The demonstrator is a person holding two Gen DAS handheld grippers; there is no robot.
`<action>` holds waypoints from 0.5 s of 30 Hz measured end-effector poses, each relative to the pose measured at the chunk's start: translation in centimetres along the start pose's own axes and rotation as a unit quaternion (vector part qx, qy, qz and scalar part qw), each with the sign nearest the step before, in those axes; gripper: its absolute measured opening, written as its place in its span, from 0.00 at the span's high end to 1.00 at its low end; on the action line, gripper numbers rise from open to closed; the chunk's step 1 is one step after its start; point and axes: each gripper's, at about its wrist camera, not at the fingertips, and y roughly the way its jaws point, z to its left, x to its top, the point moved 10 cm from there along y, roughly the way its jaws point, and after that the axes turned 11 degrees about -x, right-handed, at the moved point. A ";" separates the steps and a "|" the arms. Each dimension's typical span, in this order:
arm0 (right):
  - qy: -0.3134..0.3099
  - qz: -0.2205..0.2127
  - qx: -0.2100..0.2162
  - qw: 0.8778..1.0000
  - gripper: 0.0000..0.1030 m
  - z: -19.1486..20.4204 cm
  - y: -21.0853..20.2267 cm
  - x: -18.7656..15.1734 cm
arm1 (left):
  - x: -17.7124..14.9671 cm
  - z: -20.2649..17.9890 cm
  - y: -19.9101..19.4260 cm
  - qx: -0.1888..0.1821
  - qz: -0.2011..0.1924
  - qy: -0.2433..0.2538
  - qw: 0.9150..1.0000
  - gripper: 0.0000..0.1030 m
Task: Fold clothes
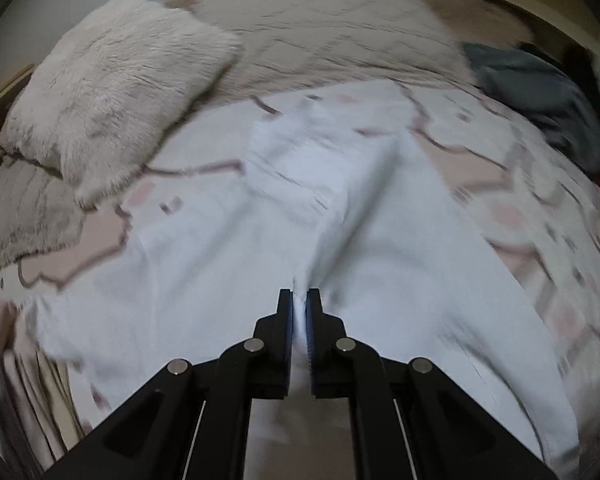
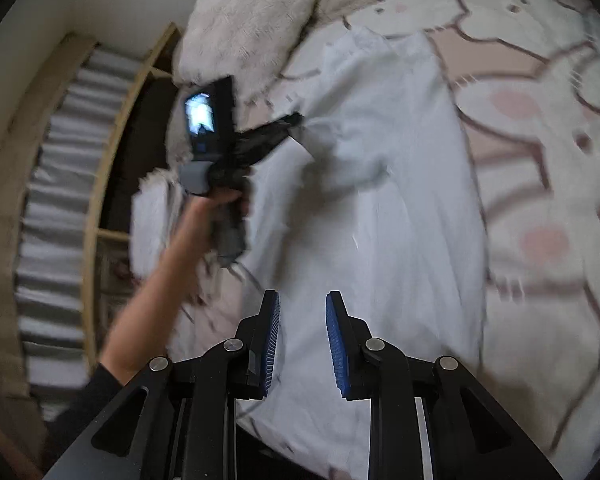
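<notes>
A white garment (image 2: 380, 200) lies spread on the patterned bed (image 2: 540, 140). The left gripper (image 1: 299, 300) has its fingers clamped on a fold of it; the right gripper (image 2: 302, 308) hovers, fingers apart. The cloth looks light and limp, best pinched at an edge.

I count one white garment (image 1: 340, 208), one fluffy pillow (image 1: 112, 84) upper left, one dark clothing heap (image 1: 540, 96) upper right, two grippers: left gripper (image 1: 299, 300), right gripper (image 2: 302, 304).
</notes>
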 end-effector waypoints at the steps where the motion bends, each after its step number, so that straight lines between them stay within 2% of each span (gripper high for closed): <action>1: 0.003 0.005 -0.010 1.000 0.76 -0.4 0.4 -1.8 | -1.4 -1.4 -0.5 -0.013 0.006 0.002 1.000 0.94; 6: 0.037 0.044 -0.106 0.993 0.76 -5.5 4.7 -8.9 | -9.5 -9.1 -2.7 -0.082 0.049 0.017 0.995 0.94; 12: 0.090 0.019 -0.149 0.985 0.76 -11.1 4.5 -12.7 | -17.7 -16.7 -4.9 -0.163 0.102 0.001 0.981 0.94; 15: 0.109 0.019 -0.145 0.983 0.76 -12.9 4.4 -14.0 | -21.5 -20.3 -5.9 -0.203 0.128 -0.013 0.971 0.94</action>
